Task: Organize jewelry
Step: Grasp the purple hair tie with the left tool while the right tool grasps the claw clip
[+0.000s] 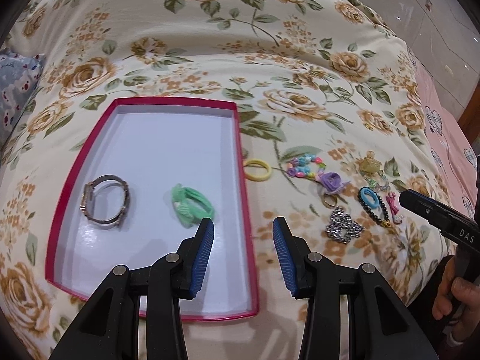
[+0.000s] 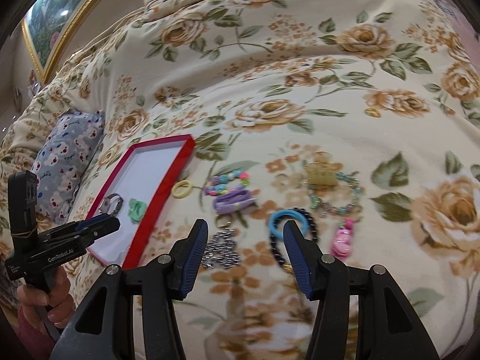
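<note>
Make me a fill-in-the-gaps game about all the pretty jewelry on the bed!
1. The metal wristwatch lies inside the shallow red-rimmed ____.
2. The frilly green hair tie lies to the ____ of the watch in the left wrist view.
3. The small yellow ring-shaped hair tie lies ____ the box, on the floral bedspread.

Missing words: box; right; outside

Bright even indoor light, soft shadows, fisheye edge warp, slight blur

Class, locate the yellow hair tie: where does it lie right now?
In both views the yellow hair tie lies on the floral bedspread just outside the red tray, between its right wall and the multicoloured bead bracelet.
</note>
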A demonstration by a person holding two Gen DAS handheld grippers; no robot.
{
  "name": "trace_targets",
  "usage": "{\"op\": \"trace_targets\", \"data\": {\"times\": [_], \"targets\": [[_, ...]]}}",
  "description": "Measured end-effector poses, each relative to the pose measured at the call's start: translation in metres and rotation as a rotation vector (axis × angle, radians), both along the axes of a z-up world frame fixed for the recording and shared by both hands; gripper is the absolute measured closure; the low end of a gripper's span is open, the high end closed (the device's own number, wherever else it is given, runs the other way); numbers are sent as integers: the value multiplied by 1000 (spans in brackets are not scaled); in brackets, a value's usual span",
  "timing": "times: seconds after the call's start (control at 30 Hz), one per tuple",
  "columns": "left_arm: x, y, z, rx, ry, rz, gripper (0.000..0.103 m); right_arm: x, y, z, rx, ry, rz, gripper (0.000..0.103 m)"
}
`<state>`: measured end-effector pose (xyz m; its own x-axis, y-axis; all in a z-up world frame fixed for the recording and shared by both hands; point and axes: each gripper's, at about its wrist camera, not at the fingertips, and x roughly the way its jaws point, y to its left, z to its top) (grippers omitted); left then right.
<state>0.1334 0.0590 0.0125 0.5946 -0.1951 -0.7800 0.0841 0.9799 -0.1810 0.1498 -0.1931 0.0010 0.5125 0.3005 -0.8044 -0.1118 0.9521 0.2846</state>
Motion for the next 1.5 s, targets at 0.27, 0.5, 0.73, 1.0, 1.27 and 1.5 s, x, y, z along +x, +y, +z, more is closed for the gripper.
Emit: {"op": "trace_targets", "data": {"times": [0.27, 0.5, 0.73, 1.0, 1.27, 1.5], "targets": [[13, -25, 0, 6, 4, -63, 59, 4, -25, -2, -7, 1, -52, 49], [33, -49, -5, 13, -4, -120, 51, 19, -41, -9, -26, 14, -80, 49], [60, -72, -16, 13, 14, -174, 42, 45, -45, -19, -44, 28, -77, 49], [99, -98, -38, -12, 54, -229, 42, 77, -47, -41, -57, 69, -82, 49], [125, -121, -64, 17, 88, -259, 60, 92, -47, -59, -68, 97, -85, 51], [125, -119, -66, -30, 93, -273, 91, 87, -46, -51, -81, 64, -74, 62]]}}
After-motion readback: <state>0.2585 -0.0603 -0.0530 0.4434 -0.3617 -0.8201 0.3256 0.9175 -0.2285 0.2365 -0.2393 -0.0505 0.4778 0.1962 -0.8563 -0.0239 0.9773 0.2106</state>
